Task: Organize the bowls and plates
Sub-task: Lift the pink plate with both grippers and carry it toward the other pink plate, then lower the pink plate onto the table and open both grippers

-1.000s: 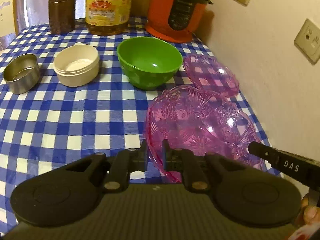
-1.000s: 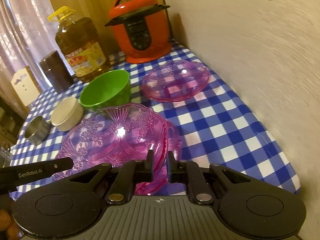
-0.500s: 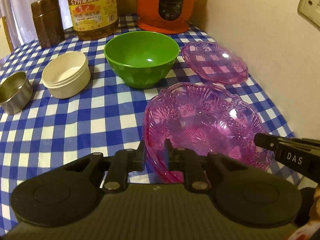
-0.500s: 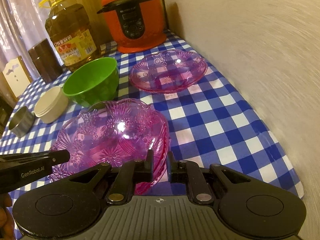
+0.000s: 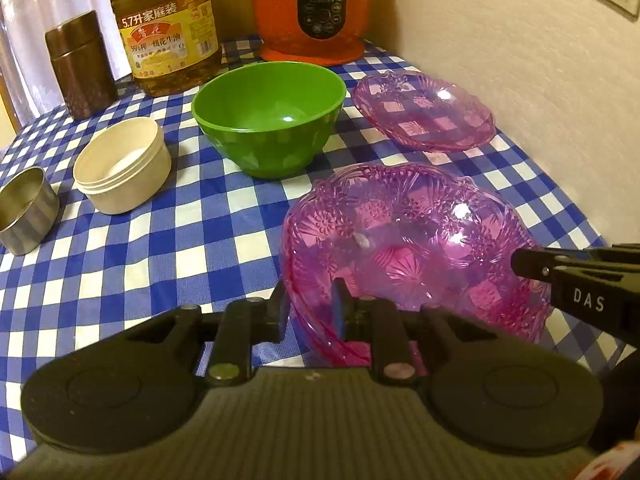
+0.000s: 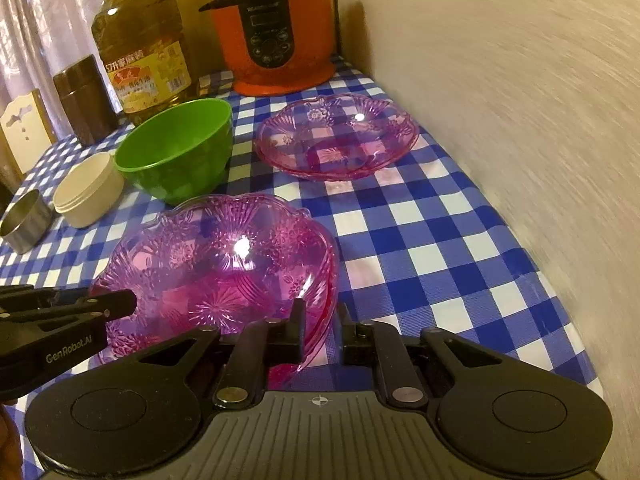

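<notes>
A large pink patterned plastic bowl (image 5: 412,240) is held between both grippers above the blue checked tablecloth (image 5: 160,248). My left gripper (image 5: 308,312) is shut on its near-left rim. My right gripper (image 6: 320,320) is shut on its right rim (image 6: 320,280). A second pink dish (image 5: 424,112) lies further back by the wall; it also shows in the right wrist view (image 6: 336,136). A green bowl (image 5: 268,116) stands left of that dish, with a cream tub (image 5: 124,164) and a small steel cup (image 5: 24,208) further left.
An orange rice cooker (image 5: 312,12), a big oil bottle (image 5: 168,36) and a brown canister (image 5: 80,64) stand along the back. The wall (image 5: 540,80) runs close along the table's right edge.
Both grippers have moved forward with the pink bowl, toward the second pink dish and the green bowl. Both keep their hold on the rim.
</notes>
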Tool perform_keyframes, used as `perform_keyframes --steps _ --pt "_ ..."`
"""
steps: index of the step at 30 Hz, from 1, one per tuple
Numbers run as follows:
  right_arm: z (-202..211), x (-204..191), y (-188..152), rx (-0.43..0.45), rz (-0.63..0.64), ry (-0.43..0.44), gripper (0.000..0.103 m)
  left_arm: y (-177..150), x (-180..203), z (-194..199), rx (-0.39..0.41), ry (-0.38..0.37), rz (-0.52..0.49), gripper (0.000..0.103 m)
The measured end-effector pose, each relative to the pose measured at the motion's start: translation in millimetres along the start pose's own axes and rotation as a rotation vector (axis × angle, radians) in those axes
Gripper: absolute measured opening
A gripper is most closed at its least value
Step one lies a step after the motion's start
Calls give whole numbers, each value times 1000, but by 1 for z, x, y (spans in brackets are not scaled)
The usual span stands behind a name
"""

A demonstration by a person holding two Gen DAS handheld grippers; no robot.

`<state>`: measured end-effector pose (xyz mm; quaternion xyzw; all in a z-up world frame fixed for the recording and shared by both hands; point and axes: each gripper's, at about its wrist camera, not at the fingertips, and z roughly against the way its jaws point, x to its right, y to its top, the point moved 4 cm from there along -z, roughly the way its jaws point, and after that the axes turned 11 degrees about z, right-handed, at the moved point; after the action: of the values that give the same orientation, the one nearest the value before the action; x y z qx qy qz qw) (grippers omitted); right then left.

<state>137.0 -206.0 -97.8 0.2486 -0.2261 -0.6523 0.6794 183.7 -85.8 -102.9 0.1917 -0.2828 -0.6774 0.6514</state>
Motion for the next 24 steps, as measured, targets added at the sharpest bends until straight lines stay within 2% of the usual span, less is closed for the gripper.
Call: perform_keyframes --steps 7,8,9,10,11,12,24 --pt "-2 -1 1 1 19 -4 14 -3 2 -3 4 20 -39 25" --pt "-3 -1 1 3 25 -2 17 -3 1 -4 -1 23 -37 34" --pt "-3 -1 1 9 29 2 28 -4 -1 -5 -5 18 -22 43" --pt "-2 0 2 17 24 3 37 -4 -4 -5 -8 7 -1 44" --pt "-1 0 2 26 16 7 50 -5 -7 -4 -7 0 16 44" --pt "0 1 2 33 7 10 51 -5 -9 -2 -3 -1 27 44" --pt "5 0 0 30 -23 21 51 -1 -19 13 14 -20 102 44"
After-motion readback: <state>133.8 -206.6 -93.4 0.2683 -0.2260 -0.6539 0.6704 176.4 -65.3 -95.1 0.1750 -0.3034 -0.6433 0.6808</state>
